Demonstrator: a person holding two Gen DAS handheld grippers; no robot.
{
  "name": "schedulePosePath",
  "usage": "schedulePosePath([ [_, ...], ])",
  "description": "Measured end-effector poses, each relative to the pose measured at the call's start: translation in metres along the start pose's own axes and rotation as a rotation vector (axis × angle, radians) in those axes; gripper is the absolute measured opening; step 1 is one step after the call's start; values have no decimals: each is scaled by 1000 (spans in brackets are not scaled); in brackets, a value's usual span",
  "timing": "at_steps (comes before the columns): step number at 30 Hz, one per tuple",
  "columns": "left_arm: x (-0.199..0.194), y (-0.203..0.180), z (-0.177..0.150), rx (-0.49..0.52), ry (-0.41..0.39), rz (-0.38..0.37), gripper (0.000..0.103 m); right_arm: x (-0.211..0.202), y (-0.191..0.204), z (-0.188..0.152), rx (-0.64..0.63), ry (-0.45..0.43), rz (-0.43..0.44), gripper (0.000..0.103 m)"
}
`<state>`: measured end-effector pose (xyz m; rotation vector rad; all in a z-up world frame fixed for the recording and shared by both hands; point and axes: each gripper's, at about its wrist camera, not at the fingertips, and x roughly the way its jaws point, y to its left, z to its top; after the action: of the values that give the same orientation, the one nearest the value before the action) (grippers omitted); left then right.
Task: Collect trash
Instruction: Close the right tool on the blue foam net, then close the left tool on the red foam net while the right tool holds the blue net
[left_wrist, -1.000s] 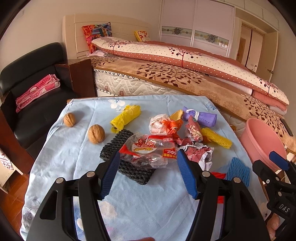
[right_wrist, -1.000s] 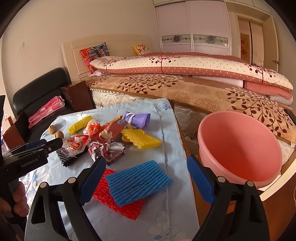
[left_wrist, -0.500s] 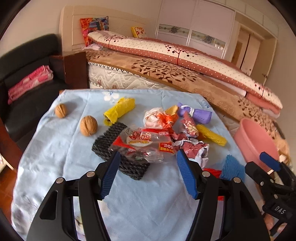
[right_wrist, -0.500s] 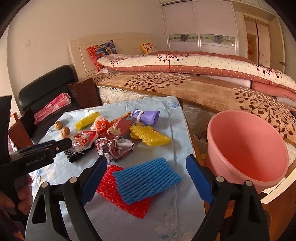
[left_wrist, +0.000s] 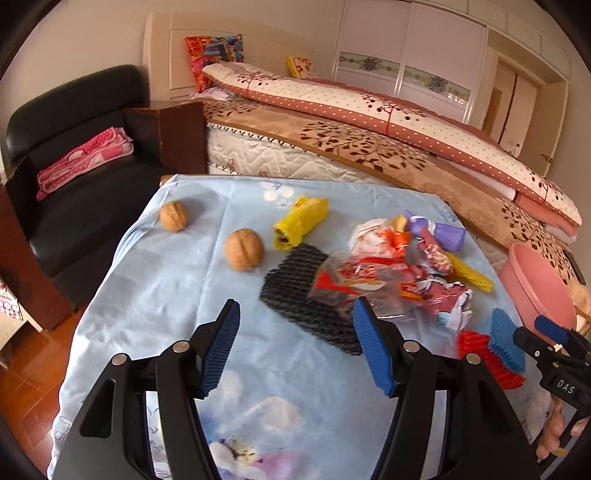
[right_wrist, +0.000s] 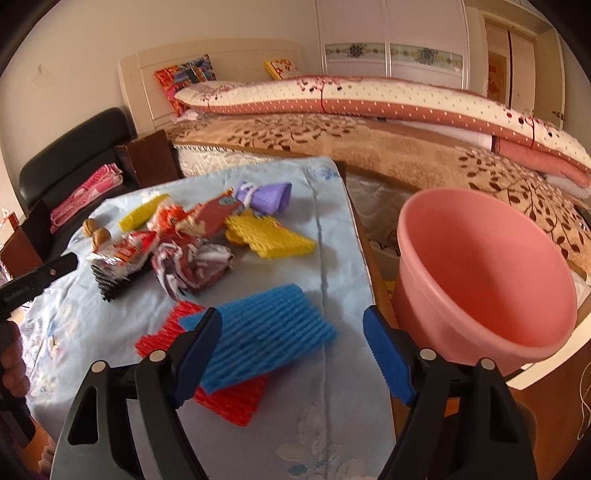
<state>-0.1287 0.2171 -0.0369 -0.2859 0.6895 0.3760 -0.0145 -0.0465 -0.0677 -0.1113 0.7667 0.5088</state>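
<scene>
Nearest, the right tongs (right_wrist: 291, 350) stand apart over the blue foam net (right_wrist: 266, 332), which lies partly on the red foam net (right_wrist: 236, 402) at the near right of the worktop (right_wrist: 332, 424). Their jaws have just been closing, the blue net between them but not yet pressed. The left tongs (left_wrist: 295, 343) are apart and empty, just short of the black foam net (left_wrist: 295, 291) and the clear snack wrapper (left_wrist: 354, 280) lying on it.

Judgement: all the trash is light, soft and crushable; the nets want a pinch across an edge, while the slick wrapper may slip.

Farther back lie crumpled paper (right_wrist: 195, 266), a yellow net (right_wrist: 269, 240) and a purple piece (right_wrist: 266, 195).

Only the right view shows the inside of the pink basin (right_wrist: 480, 277) beside the worktop, empty as far as visible. The left view shows the two walnuts (left_wrist: 243, 249) plainly.
</scene>
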Motion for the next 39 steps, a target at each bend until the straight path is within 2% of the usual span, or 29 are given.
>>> schedulePosePath([
  [6,-3,-4,-2,1,-1,-37,64,12,-6,-2,32,53,2,70],
  [9,-5,-12,-2,21,-2,-63,64,17,-6,-2,33,84,17,61],
  [12,-10,-18,-2,38,-8,-88,64,18,-6,-4,31,97,48,47],
  [14,-13,-23,-2,46,-11,-116,64,16,-4,-3,25,96,79,27],
  [17,-18,-32,-3,68,-11,-163,64,14,-2,-2,23,91,99,12],
  [19,-19,-41,-4,88,-2,-202,64,10,-3,-2,21,81,100,6],
  [23,-17,-62,-11,156,34,-265,64,2,-6,-1,35,58,121,4],
  [29,-1,-95,-27,238,129,-346,64,-16,-10,4,36,0,131,4],
  [34,11,-112,-32,263,180,-388,64,-24,-14,4,36,-16,135,4],
  [39,22,-127,-37,292,219,-388,64,-30,-18,4,46,-35,134,4],
])
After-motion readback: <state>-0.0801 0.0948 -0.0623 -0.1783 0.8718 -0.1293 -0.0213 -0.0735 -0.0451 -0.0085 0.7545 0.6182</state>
